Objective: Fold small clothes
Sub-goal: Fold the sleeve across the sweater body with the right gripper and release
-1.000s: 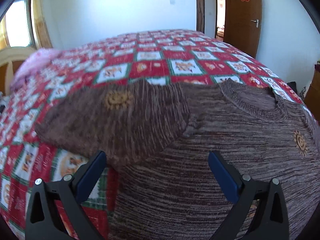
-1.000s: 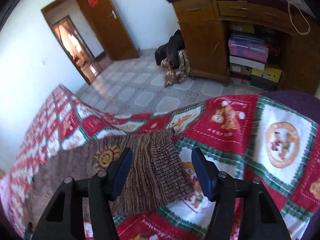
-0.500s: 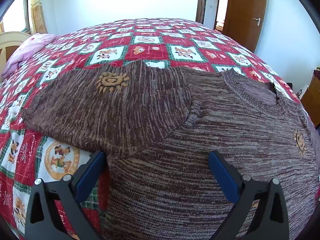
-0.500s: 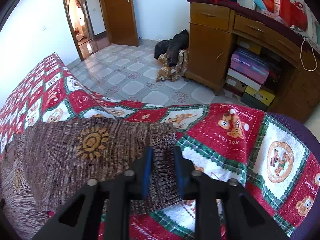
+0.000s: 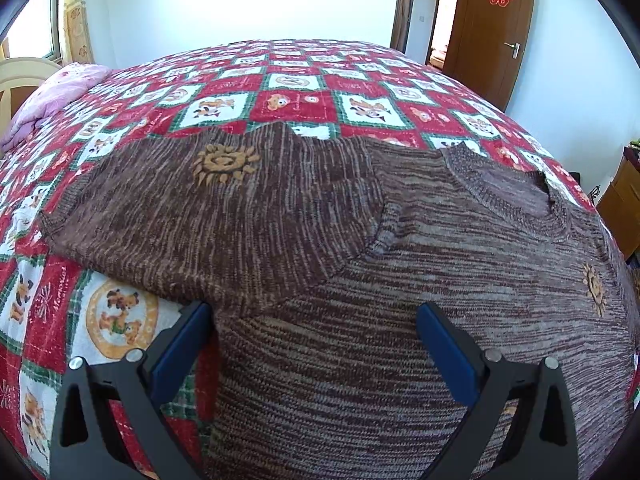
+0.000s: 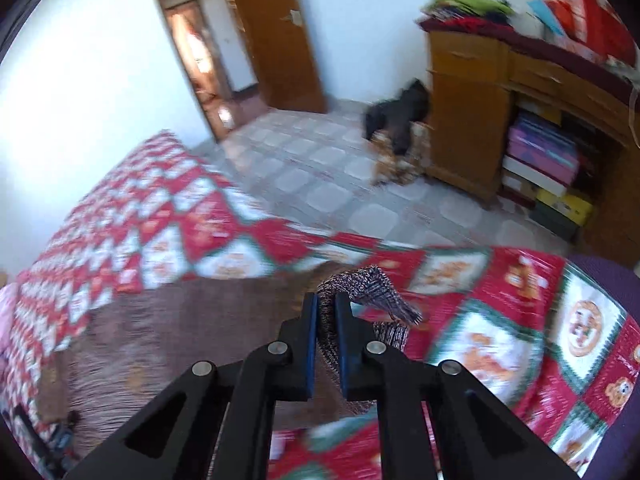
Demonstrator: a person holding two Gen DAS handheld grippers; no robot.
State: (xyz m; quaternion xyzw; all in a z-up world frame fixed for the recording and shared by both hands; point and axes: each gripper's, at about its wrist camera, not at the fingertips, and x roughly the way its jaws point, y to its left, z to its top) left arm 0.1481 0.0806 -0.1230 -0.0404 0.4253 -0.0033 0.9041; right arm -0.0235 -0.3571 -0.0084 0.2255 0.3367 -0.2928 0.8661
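The brown knitted sweater [image 5: 360, 280] is lying spread flat on the red patchwork bedspread [image 5: 280, 92], neck hole pointing toward the wooden door [image 5: 496, 28], one sleeve [image 5: 192, 216] stretching away from the body toward the pink pillow [image 5: 52, 96].

The right gripper [image 6: 326, 312] is pinching the ribbed cuff [image 6: 372, 288] of the other sleeve, jaws nearly together with the knit squeezed between the blue pads after just closing — and the cuff is standing clear of the bedspread. The left gripper [image 5: 312, 320] is hovering wide open over the sweater's body near the armpit, holding nothing.

What could go wrong, as I judge it: the right grip is taking only the cuff's edge, so the stretchy knit may be slipping out mid-swing and dropping the sleeve short of the body. With nothing pinning the sweater, pulling the sleeve across may be dragging the whole garment sideways or wrinkling the body. The sleeve could also be landing twisted, leaving a lumpy fold.

Writing: a red paper double-happiness character is hanging on the door. On the bedspread beside the sweater, script on one red square seems to be reading "Memories" — small lettering elsewhere is too blurred to read.
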